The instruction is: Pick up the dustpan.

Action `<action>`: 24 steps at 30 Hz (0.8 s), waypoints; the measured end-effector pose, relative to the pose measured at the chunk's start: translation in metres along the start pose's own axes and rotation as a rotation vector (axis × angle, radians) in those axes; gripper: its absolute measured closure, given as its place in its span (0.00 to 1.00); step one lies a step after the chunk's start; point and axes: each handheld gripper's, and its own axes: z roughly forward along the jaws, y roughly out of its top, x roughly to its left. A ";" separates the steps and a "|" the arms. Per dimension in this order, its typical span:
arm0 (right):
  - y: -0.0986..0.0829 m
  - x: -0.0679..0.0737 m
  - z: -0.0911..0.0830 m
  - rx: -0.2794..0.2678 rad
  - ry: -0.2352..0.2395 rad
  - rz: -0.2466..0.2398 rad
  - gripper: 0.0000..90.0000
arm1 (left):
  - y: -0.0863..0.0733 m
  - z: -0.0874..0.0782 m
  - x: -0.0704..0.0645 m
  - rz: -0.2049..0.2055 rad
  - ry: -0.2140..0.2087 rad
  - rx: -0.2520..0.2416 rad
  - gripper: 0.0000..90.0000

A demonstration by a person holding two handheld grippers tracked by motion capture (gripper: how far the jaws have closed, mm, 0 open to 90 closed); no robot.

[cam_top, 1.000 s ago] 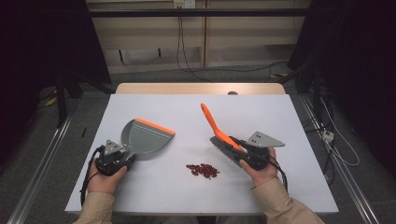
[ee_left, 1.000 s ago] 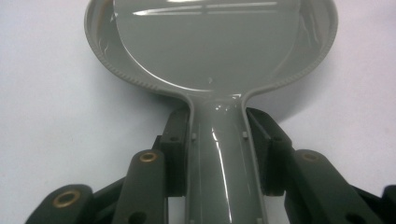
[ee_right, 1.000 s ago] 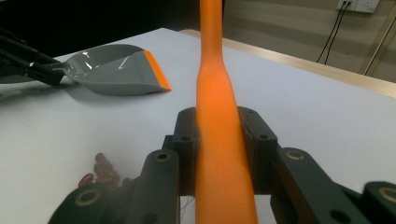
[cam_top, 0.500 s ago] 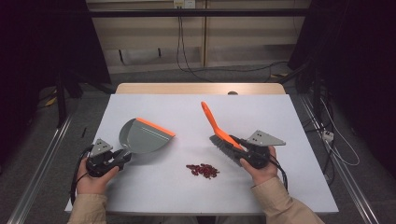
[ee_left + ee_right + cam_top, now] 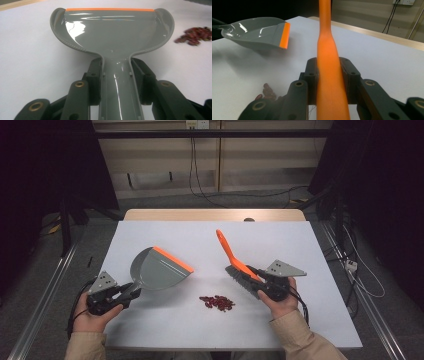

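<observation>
A grey plastic dustpan with an orange lip [image 5: 159, 269] lies left on the white surface [image 5: 150, 330], its handle pinched by the left gripper [image 5: 116, 75] fingers. The right gripper [image 5: 329, 75] fingers clamp an orange-handled brush [image 5: 235, 262] beside small red beans [image 5: 217, 302].

a glossy grey plastic dustpan [image 5: 112, 32] with an orange lip, a smooth orange plastic brush handle [image 5: 329, 75], on a matt white surface [image 5: 280, 240].

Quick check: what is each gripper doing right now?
Left gripper: shut on the dustpan handle.
Right gripper: shut on the brush handle.
</observation>
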 end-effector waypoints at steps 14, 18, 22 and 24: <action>-0.002 -0.003 0.001 0.012 -0.014 0.012 0.79 | -0.007 -0.014 -0.006 0.093 -0.132 0.009 0.70; -0.004 -0.003 0.003 0.022 -0.018 0.011 0.79 | -0.010 -0.014 -0.009 0.131 -0.166 0.033 0.70; -0.005 -0.002 0.005 0.030 -0.021 0.012 0.79 | -0.012 -0.013 -0.012 0.153 -0.193 0.058 0.70; -0.005 -0.002 0.006 0.033 -0.019 0.009 0.79 | -0.013 -0.014 -0.013 0.162 -0.212 0.065 0.70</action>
